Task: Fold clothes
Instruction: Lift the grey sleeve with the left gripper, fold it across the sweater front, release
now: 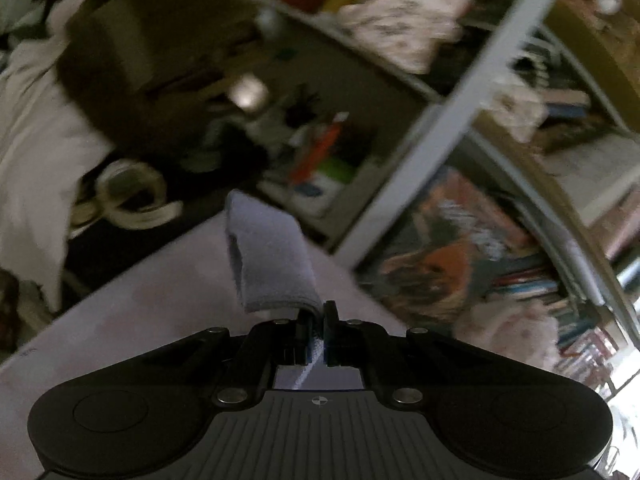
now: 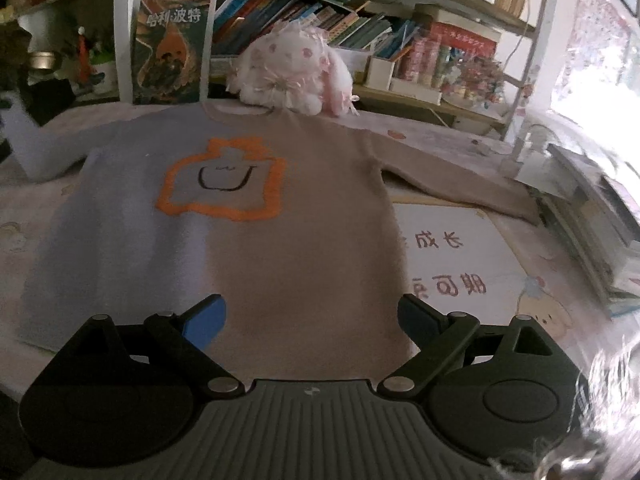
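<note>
A sweater (image 2: 280,240), half light blue and half beige with an orange outlined figure on the chest, lies flat on the table (image 2: 500,280), neck toward the far shelves. My right gripper (image 2: 312,320) is open and empty, just above the sweater's hem. My left gripper (image 1: 318,320) is shut on the blue sleeve cuff (image 1: 268,256) and holds it lifted above the table (image 1: 140,320). In the right wrist view that raised blue sleeve (image 2: 24,140) shows at the far left. The beige sleeve (image 2: 460,184) lies stretched out to the right.
A pink plush rabbit (image 2: 292,72) sits at the sweater's collar. A bookshelf (image 2: 360,20) full of books stands behind the table. A stack of books and boxes (image 2: 580,208) lies at the right edge. Printed paper (image 2: 452,264) lies under the sweater's right side.
</note>
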Tool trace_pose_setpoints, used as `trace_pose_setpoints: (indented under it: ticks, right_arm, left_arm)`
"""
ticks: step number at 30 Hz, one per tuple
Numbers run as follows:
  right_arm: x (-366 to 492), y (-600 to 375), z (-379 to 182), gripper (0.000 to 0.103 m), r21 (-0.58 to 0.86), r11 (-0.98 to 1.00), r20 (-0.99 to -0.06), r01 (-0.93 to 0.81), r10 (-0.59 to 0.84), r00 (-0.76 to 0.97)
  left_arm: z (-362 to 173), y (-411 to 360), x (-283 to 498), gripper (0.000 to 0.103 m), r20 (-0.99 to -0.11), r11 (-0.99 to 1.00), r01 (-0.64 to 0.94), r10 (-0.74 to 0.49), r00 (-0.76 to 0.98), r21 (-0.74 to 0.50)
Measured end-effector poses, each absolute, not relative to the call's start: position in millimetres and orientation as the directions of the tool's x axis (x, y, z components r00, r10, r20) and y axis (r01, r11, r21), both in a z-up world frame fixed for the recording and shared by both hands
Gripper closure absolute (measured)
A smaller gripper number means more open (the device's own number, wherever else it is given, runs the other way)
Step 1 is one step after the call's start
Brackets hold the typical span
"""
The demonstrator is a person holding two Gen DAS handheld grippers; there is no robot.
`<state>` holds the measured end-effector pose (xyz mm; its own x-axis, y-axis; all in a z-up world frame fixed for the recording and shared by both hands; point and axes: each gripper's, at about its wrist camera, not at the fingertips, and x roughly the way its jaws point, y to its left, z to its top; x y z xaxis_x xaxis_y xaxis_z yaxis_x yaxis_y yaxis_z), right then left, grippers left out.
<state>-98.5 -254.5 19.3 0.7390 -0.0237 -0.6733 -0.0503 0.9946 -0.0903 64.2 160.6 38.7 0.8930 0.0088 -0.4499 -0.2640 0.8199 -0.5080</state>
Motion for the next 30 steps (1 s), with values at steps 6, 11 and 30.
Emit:
trace_pose_setpoints:
  ticks: [6,11,30]
  right_arm:
    - [-78,-310,15,0.01,-0.04,0.984,-0.681,-0.173,0.099,0.726]
    - [-64,-353,12,0.01,-0.005,0.97,-0.696,-0.241,0.17,0.698]
    - [-68,-429,7,0.01,0.08,0.957,-0.697,-0.28,0.255,0.671]
  left_arm:
    - [74,70,86,0.1,-0.402,0.863,-0.188,-0.02,0.915,-0.469]
    - [92,-3,109,0.1,-0.384,0.894,-0.136,-0.043,0.922,-0.426]
    - [51,-168,161,0.1,-0.52,0.981,-0.084,-0.021,0.854,-0.178]
